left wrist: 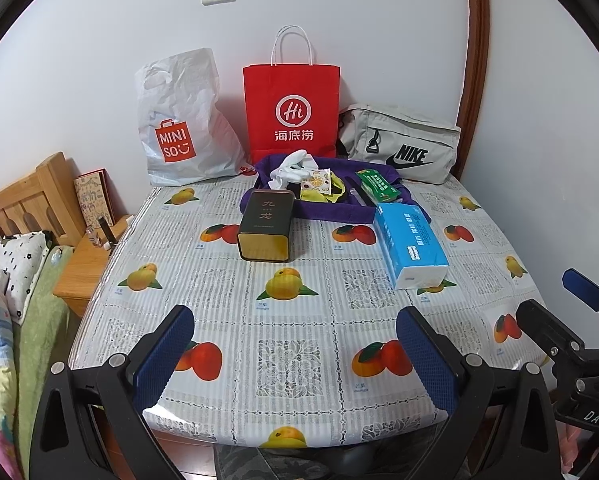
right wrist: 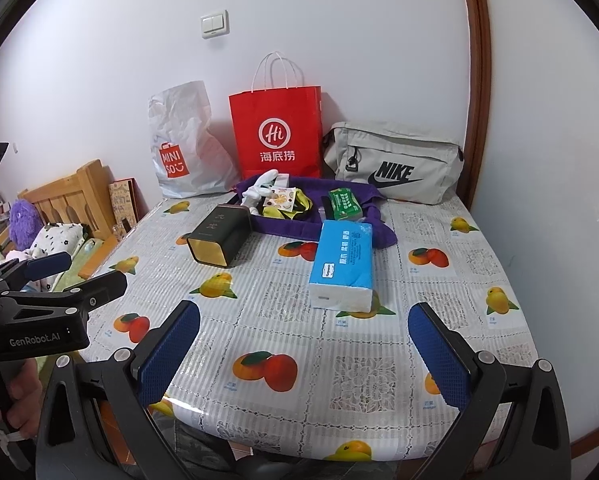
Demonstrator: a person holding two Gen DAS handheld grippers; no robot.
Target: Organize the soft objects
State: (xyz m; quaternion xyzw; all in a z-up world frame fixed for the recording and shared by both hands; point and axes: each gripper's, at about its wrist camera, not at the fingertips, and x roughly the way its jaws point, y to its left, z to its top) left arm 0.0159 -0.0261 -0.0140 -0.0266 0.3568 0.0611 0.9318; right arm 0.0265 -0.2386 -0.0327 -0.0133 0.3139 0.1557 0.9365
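Note:
A purple cloth [left wrist: 331, 210] [right wrist: 299, 228] lies at the table's far middle with white socks [left wrist: 293, 172] [right wrist: 257, 194], yellow-patterned fabric [left wrist: 319, 186] [right wrist: 283, 204] and a green tissue pack [left wrist: 377, 188] [right wrist: 343, 204] on it. A blue tissue pack [left wrist: 411, 244] [right wrist: 343, 264] lies in front of the cloth, to the right. My left gripper [left wrist: 295, 344] is open and empty above the table's near edge. My right gripper [right wrist: 303, 340] is open and empty, also near the front edge.
A dark tin box [left wrist: 265, 226] [right wrist: 219, 236] lies left of the cloth. A white Miniso bag [left wrist: 179, 128], red paper bag [left wrist: 291, 112] and grey Nike bag [left wrist: 403, 144] stand against the wall. A bed and wooden nightstand [left wrist: 83, 264] are at left.

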